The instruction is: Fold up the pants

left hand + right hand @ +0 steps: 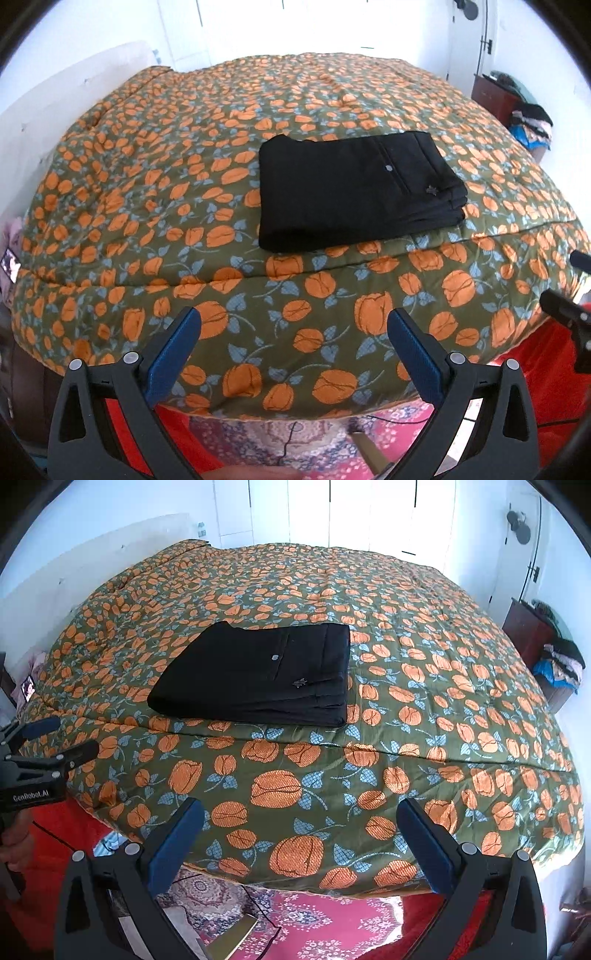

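Observation:
The black pants [351, 188] lie folded into a flat rectangle on the floral bedspread [184, 192], near the bed's front edge. They also show in the right wrist view [258, 675], with a back pocket button on top. My left gripper [293, 325] is open and empty, held off the bed's front edge, well short of the pants. My right gripper [301, 816] is open and empty too, also back from the bed's edge. The left gripper shows at the left of the right wrist view [44, 746]; part of the right gripper shows at the right edge of the left wrist view [569, 306].
The bed fills most of both views, with a white headboard [55, 107] at the left. A patterned red rug [314, 923] lies below the bed's edge. A dark wooden cabinet [524, 631] with a pile of clothes [561, 664] stands at the right wall.

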